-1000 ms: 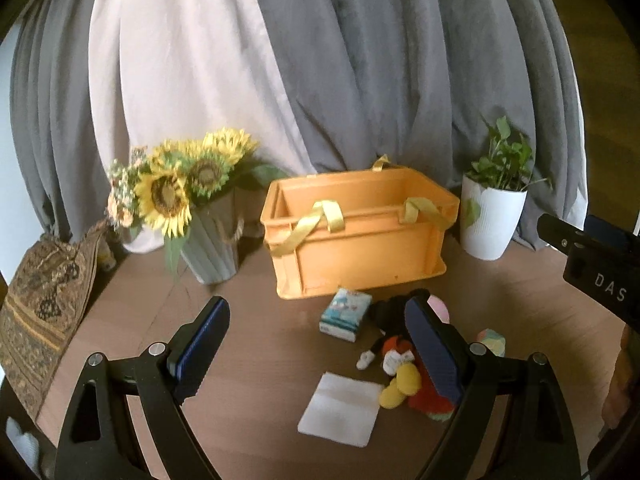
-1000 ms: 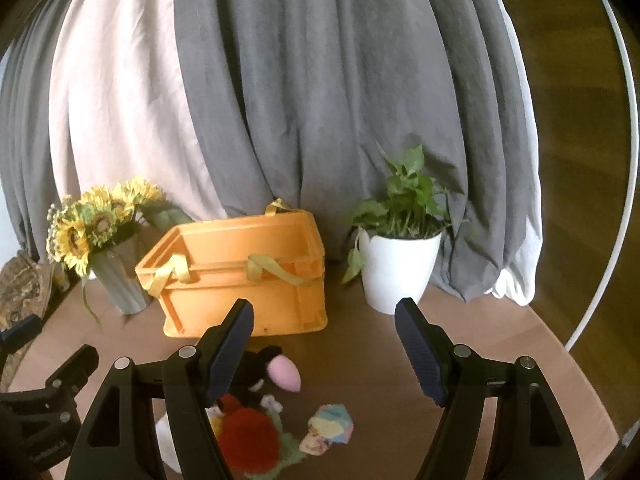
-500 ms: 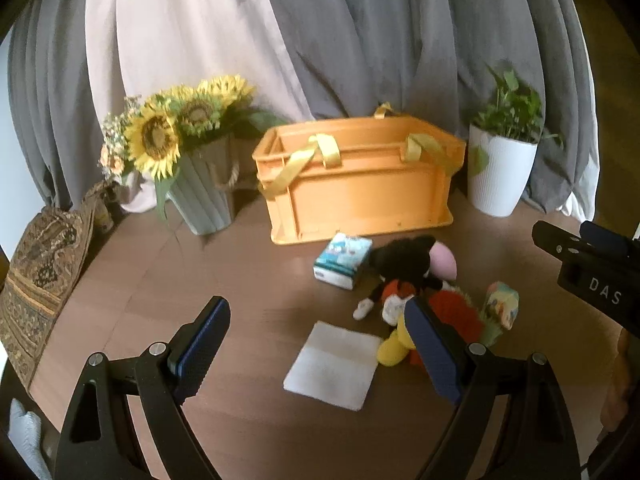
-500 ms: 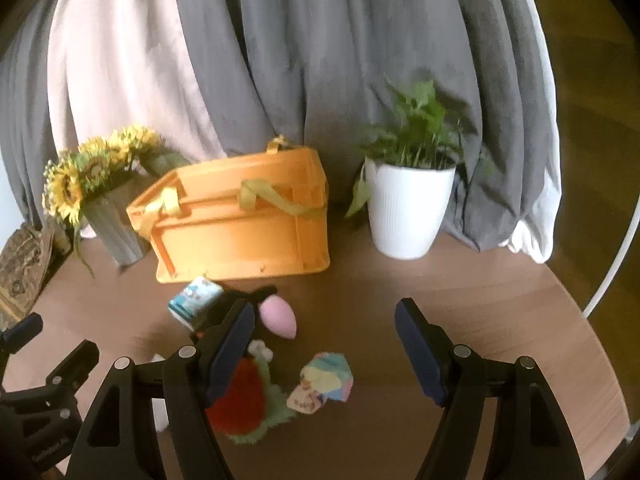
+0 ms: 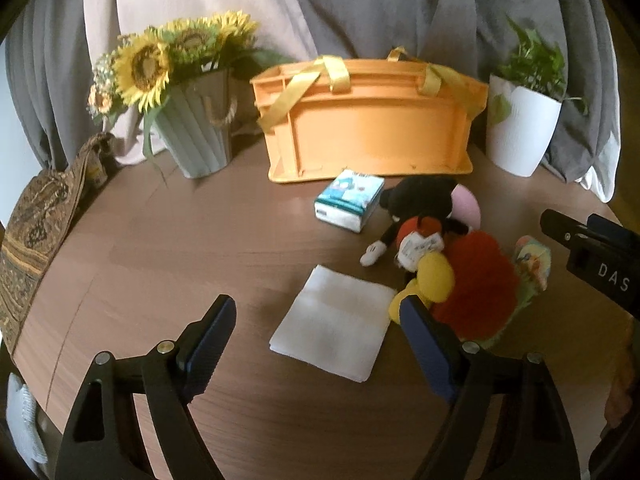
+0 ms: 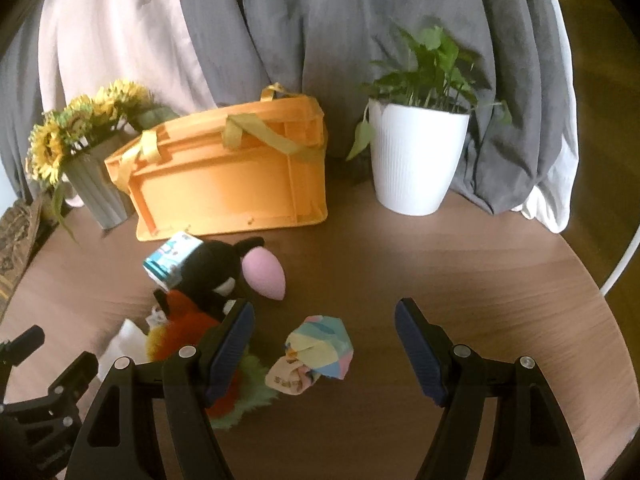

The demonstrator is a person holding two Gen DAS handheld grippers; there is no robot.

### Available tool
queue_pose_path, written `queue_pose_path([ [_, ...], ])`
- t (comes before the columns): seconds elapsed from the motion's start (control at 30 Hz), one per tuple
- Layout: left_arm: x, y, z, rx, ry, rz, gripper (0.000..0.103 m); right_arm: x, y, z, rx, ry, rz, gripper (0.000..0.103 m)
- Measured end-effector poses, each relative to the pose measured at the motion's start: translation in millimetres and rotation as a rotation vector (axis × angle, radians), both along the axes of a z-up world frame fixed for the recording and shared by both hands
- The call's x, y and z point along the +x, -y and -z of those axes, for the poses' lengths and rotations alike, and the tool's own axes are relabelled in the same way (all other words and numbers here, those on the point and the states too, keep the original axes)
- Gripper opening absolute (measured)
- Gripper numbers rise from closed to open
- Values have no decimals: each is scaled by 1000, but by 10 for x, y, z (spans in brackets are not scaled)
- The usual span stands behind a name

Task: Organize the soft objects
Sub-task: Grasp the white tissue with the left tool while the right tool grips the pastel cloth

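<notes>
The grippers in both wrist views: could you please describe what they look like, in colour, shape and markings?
Both are alike. The left gripper and right gripper each have two black, open-framed arms with cut-out slots and silver screw heads. Each arm ends in a flat, dark blue, ribbed pad. In the left wrist view, the right gripper's black body carries white letters "DAS". No cables or sleeves are visible.

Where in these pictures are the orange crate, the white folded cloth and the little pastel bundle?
orange crate (image 5: 372, 136): left wrist view, on its long front wall.
white folded cloth (image 5: 334, 326): left wrist view, middle of its top face.
pastel bundle (image 6: 320, 346): right wrist view, on its striped upper side.
</notes>
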State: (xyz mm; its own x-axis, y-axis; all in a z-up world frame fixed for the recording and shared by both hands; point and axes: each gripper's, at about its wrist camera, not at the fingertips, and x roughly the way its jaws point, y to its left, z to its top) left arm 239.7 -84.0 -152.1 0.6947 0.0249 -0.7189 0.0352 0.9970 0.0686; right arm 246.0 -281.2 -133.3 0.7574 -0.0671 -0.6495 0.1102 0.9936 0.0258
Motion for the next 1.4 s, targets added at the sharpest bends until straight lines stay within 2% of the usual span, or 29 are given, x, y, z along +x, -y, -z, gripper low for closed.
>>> queue_pose_path([
  [0.43,162,20,367,-27,-98,-9,77,179,34,340,-6,-75,14,74],
  [0.77,243,-21,476,-58,-134,-10,69,251,43,453,0,-100,15,73],
  [0.93,230,0,465,-58,-122,8,49,243,57,521,15,-126,19,68],
  [1.0,223,4,460,-59,-120,12,45,239,65,549,24,-139,23,64],
  [1.07,213,9,457,-62,-117,16,38,223,73,563,26,-141,32,60],
  [1.13,206,15,450,-63,-115,19,24,215,72,568,21,-141,33,55],
  [1.2,198,18,445,-65,-113,24,18,209,67,563,20,-141,28,50],
  [1.4,169,6,410,-90,-117,25,16,158,55,523,27,-133,19,47],
])
